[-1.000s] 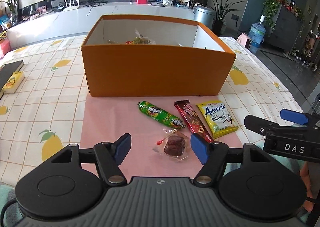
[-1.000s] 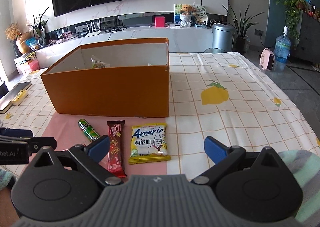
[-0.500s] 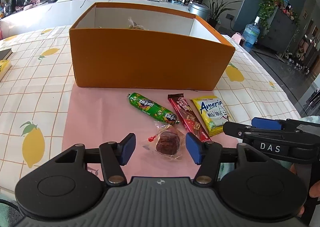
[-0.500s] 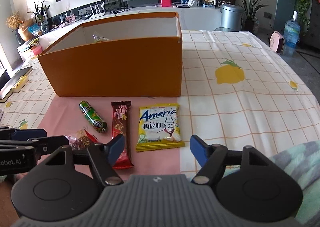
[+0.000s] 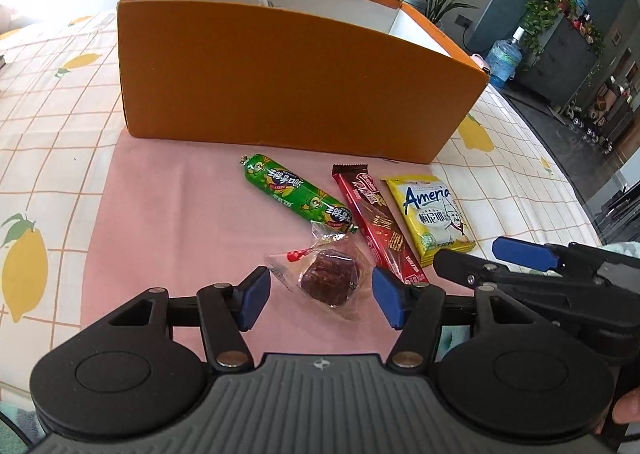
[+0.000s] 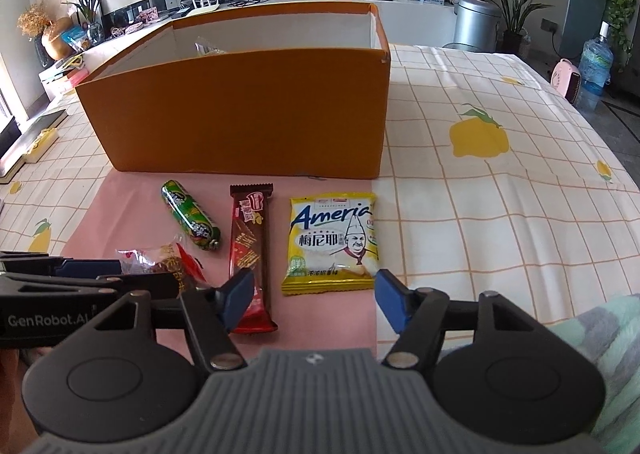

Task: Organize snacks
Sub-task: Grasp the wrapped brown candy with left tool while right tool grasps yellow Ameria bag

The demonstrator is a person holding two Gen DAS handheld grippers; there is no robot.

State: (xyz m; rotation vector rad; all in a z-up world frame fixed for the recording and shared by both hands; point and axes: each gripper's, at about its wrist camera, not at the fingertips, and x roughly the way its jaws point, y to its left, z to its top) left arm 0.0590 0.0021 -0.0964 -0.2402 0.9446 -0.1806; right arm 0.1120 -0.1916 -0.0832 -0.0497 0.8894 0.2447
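Four snacks lie on a pink mat before an orange box: a green sausage, a red-brown bar, a yellow packet and a clear-wrapped brown sweet. My left gripper is open, its blue pads on either side of the sweet without pressing it. My right gripper is low over the yellow packet, its jaws closing, with the packet's near edge between them and no contact visible. The box holds at least one wrapped snack.
A lemon-print tablecloth covers the table. A book and a yellow item lie at the far left. A striped cloth sits at the near right. Each gripper appears beside the other at the frame edge.
Both grippers have sunk toward the mat and narrowed. The left now brackets the sweet; the right has come down over the yellow packet.
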